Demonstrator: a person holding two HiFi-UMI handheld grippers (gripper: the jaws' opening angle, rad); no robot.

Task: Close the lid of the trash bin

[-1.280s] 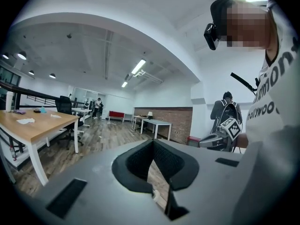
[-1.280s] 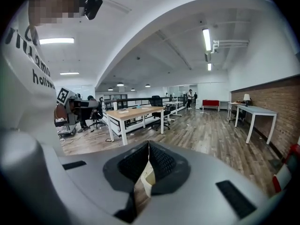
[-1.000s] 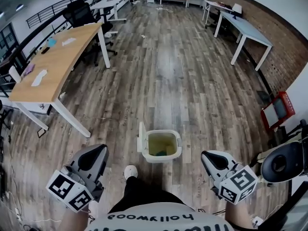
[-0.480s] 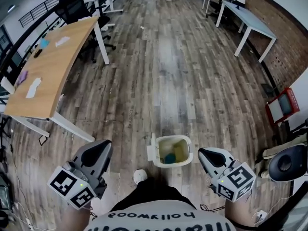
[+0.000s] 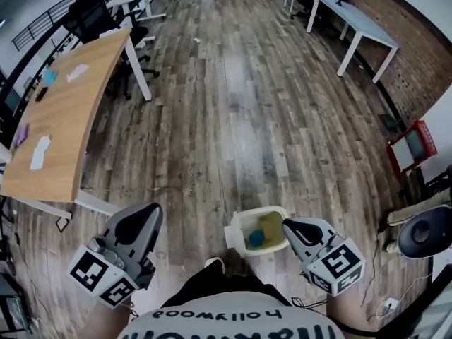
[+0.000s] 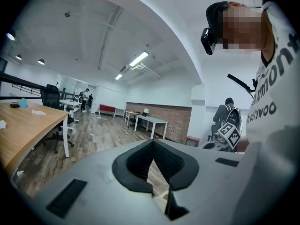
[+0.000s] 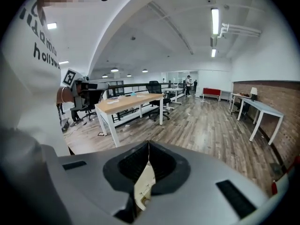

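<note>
We note the right hand-held gripper (image 7: 148, 146) with its jaws drawn together at the tips. Only a thin wedge of gap lies behind them, and nothing is held. A pale cream surface shows through that gap; we cannot tell what part of what it is.

The left hand-held gripper (image 6: 151, 147) reads the same: tips meeting, empty, wooden floor (image 5: 247, 119) visible through the wedge.

From the head view, the trash bin (image 5: 272, 212) stands on the floor just to the left of the right hand-held gripper's nose, which overlaps the bin's right rim. We cannot tell whether they touch. The bin is well apart from the left hand-held gripper, off to its right.

The lid (image 5: 234, 237) is open, standing up on the bin's side that faces the left hand-held gripper. Inside we see a yellowish lining and a blue item (image 5: 256, 238).

A wooden table (image 5: 63, 111) lies far ahead of the left hand-held gripper.
</note>
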